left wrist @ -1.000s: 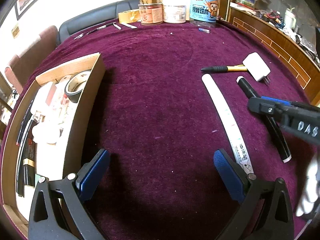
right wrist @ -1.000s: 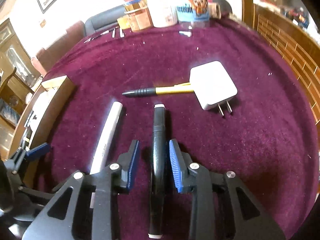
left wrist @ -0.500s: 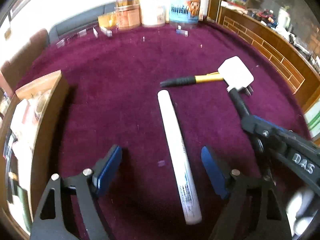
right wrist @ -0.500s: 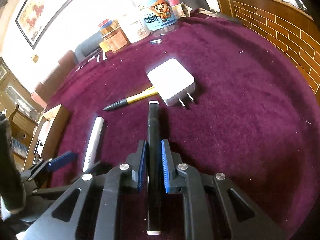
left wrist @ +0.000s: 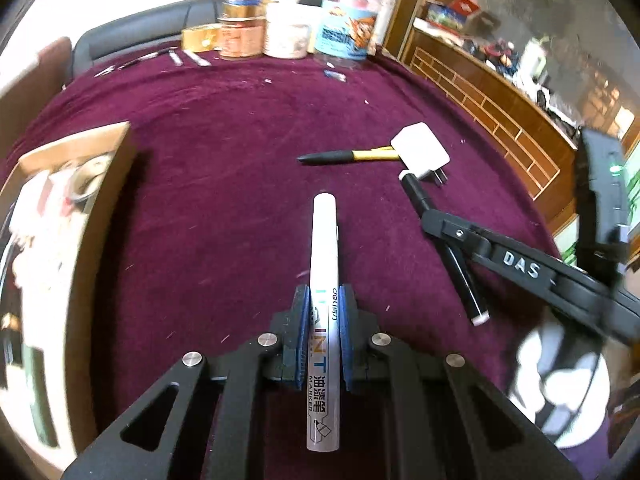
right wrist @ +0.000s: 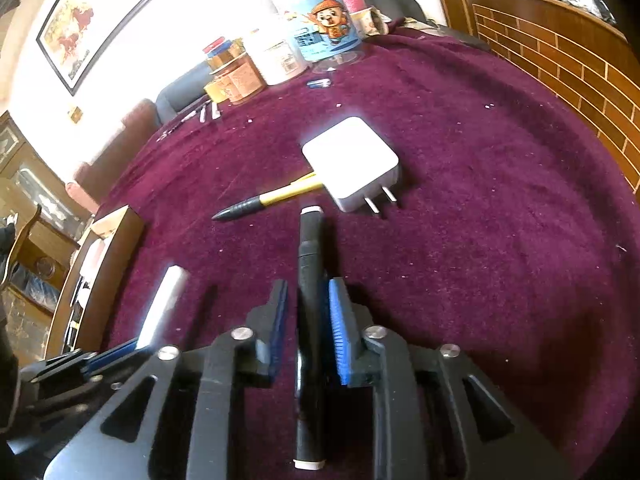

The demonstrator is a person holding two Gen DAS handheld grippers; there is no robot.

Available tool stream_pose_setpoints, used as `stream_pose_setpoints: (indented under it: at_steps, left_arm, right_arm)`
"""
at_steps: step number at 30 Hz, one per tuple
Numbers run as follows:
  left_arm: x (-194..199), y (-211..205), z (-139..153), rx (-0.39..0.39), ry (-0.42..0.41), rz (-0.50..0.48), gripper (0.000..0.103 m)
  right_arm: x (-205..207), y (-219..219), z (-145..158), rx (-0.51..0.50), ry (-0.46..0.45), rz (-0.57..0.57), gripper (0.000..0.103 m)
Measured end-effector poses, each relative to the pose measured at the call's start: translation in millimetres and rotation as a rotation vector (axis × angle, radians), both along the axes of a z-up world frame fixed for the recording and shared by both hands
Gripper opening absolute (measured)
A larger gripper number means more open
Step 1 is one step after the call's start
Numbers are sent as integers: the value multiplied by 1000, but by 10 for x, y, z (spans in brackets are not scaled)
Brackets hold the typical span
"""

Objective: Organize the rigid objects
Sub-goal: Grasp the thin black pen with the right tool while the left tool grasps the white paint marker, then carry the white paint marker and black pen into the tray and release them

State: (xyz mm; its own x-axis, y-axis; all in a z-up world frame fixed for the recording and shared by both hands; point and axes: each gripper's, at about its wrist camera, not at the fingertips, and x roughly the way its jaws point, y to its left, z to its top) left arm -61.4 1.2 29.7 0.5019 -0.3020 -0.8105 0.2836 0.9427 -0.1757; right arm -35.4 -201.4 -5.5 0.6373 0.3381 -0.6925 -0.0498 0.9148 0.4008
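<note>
Currently, worktop edge: the worktop point(left wrist: 224, 152), covered in maroon cloth, is being bounded on the right by a brick-pattern wooden rail point(left wrist: 496, 104) and on the left by an open wooden box point(left wrist: 100, 216) holding tape and clutter.
Open room: bare cloth is being left between the box and the white marker point(left wrist: 324, 280); jars point(left wrist: 280, 32) are being kept along the far edge, well apart.
Nearby items: a yellow-and-black pen point(right wrist: 268, 200) is lying with its end touching a white charger point(right wrist: 352, 160), just beyond the tip of the black marker point(right wrist: 310, 264).
Change: the left gripper point(left wrist: 323, 332), wide open half a second ago, is now being seen shut; the right jaws, then tight on the black marker, are now being seen slightly parted.
Left jaws: they are being pressed against both sides of the white marker.
Right jaws: on the right gripper point(right wrist: 308, 320), a narrow gap is being shown on the left side of the black marker, which is lying between them; whether the right pad is touching cannot be told.
</note>
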Motion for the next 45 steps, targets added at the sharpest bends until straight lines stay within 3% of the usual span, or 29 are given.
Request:
stream_pose_setpoints:
  at_steps: [2,5,8,11,19,24,29,37,45]
  left_arm:
    - [-82,115,61,1,-16,15,11]
    - [-217,266,164,24,-59,36,11]
    - [-275,424,206,26,-84,67,11]
    - [-325,624,234,9,-96,105,11]
    - [-454,1192,272,-47,-120,195,11]
    - [-535,1501,349,-98,-143,236,11]
    - [-573,1923,447,-177,-149,288,11]
    - [-526,2472,267,-189,-112,395,11]
    - [-351,2535,-74,-166,-31,410,11]
  right_arm:
    - [2,22,5,5,-7,22,35]
    - [2,76,19,-23,-10,39,36]
    - [-11,235,51,-146,-4,33,13]
    - [-73,341,88,-201,-11,28,13]
    - [-261,543,346,-72,-8,46,13]
    - [-353,912,623,-3,-52,129,13]
    - [-368,1382,770,63,-38,247,13]
    - [-275,2238,577,155,88,409,13]
    - [-209,2818,347,104,147,436,13]
